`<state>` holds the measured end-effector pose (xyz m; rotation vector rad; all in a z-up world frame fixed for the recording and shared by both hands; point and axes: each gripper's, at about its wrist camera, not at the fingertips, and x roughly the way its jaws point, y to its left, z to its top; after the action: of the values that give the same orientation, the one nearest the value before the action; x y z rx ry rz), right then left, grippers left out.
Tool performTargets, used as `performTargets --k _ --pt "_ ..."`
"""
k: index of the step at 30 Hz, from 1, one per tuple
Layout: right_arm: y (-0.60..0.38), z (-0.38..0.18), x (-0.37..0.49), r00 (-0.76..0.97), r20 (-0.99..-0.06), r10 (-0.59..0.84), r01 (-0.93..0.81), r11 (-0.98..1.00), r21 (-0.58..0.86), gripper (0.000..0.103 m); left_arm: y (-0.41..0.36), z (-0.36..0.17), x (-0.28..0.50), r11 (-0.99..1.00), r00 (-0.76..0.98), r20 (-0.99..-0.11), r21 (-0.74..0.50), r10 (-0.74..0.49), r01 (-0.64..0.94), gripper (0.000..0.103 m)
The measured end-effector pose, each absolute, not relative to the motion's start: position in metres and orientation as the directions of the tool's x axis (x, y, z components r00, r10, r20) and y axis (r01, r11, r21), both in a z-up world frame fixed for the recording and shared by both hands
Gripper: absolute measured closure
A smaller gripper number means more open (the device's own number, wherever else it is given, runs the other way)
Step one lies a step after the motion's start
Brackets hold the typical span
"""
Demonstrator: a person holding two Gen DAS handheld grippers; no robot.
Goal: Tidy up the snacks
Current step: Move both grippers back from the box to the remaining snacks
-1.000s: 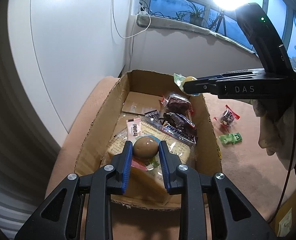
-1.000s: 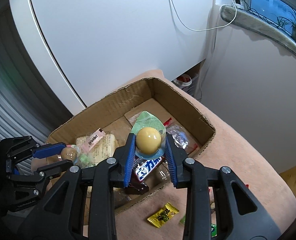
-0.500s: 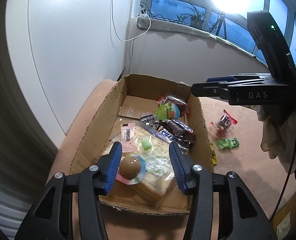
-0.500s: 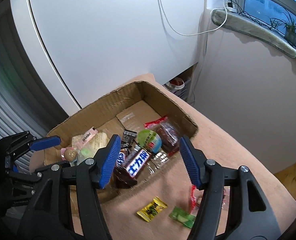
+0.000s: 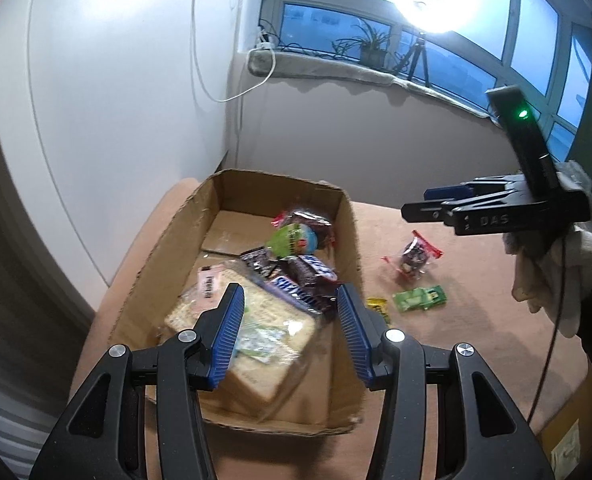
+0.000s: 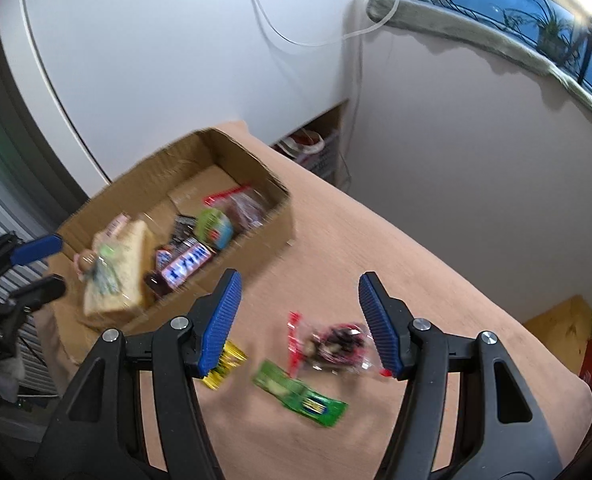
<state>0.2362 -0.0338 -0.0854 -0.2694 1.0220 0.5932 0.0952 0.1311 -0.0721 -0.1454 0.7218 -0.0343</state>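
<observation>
**Colours on the snack table**

The cardboard box is plain brown. Inside it, a pale yellow bread pack lies beside a dark brown bar with blue-and-white lettering and a green-and-blue jelly cup. On the salmon-pink tablecloth lie a yellow sweet, a bright green wrapper and a clear packet edged in red. Both grippers are black with ribbed blue pads.
</observation>
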Motion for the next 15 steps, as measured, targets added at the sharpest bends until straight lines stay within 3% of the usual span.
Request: performTargets --k 15 --pt "-0.048 -0.119 0.254 0.257 -0.902 0.346 -0.638 0.762 0.110 0.040 0.065 -0.064 0.100 0.982 0.740 -0.649 -0.166 -0.178 0.090 0.055"
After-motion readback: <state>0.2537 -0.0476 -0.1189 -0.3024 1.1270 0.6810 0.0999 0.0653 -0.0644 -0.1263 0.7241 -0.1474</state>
